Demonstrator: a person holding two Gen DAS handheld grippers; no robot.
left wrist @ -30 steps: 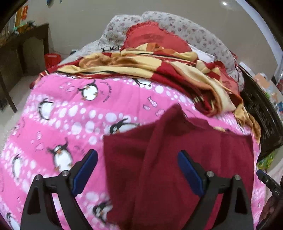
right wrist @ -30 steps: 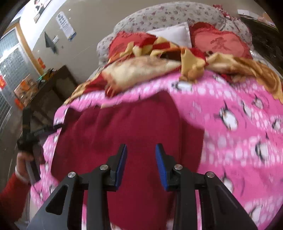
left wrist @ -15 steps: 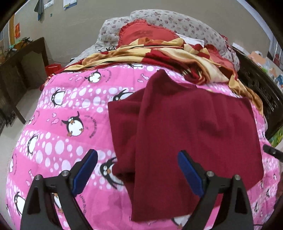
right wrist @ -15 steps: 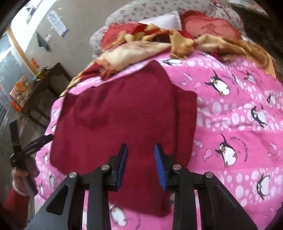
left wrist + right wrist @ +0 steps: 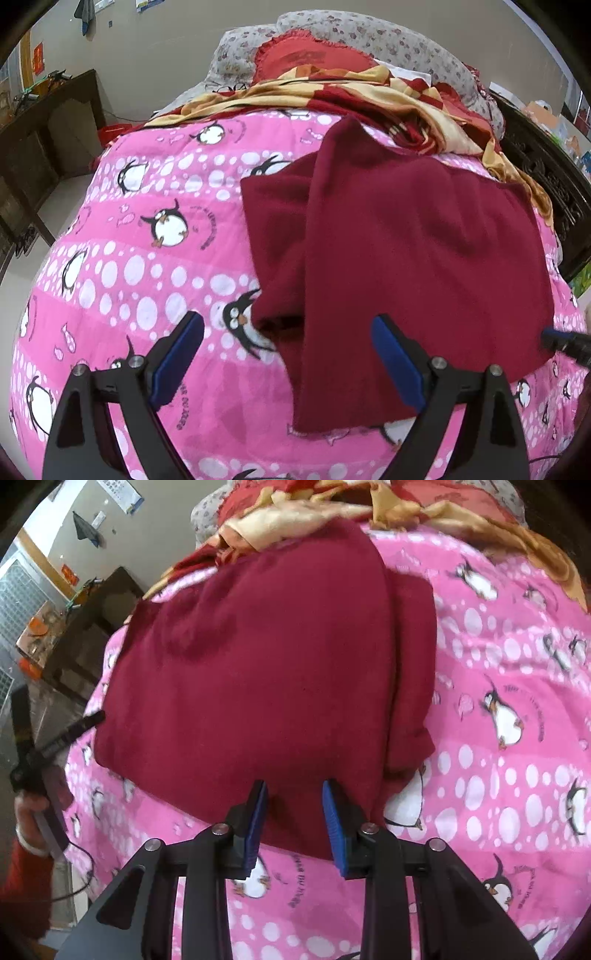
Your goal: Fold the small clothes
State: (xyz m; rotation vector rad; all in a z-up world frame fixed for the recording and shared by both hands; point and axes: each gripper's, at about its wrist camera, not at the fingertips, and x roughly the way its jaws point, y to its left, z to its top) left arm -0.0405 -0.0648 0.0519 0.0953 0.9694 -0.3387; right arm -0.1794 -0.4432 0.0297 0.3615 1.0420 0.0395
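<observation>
Nearest the left wrist camera, the left gripper (image 5: 287, 354) was held over the bed with its jaws spread wide; nothing was pinched between the blue pads (image 5: 177, 363). Below and between them lay the near corner of the dark red garment (image 5: 406, 251), untouched by either pad as far as could be seen. In the right wrist view, the right gripper (image 5: 293, 827) was seen pointed down at the near edge of the same garment (image 5: 258, 657), its jaws parted by a moderate gap. The cloth edge was seen between the two pads (image 5: 334, 827), but whether it was actually pressed could not be told, and no lifting of the fabric was shown.

The garment was spread flat on the pink penguin-print quilt (image 5: 147, 258), with one side folded over so that a narrower layer was left showing along one edge. At the left edge of the right wrist view, the person's left hand (image 5: 31, 805) was seen gripping the other tool, a red sleeve (image 5: 22, 878) below it.

Farther back, a rumpled red and yellow blanket (image 5: 351, 96) was piled just behind the garment's far edge, with a red cushion (image 5: 306, 59) and a floral pillow (image 5: 388, 37) beyond it against the wall. A dark wooden table (image 5: 44, 133) was seen beside the bed.
</observation>
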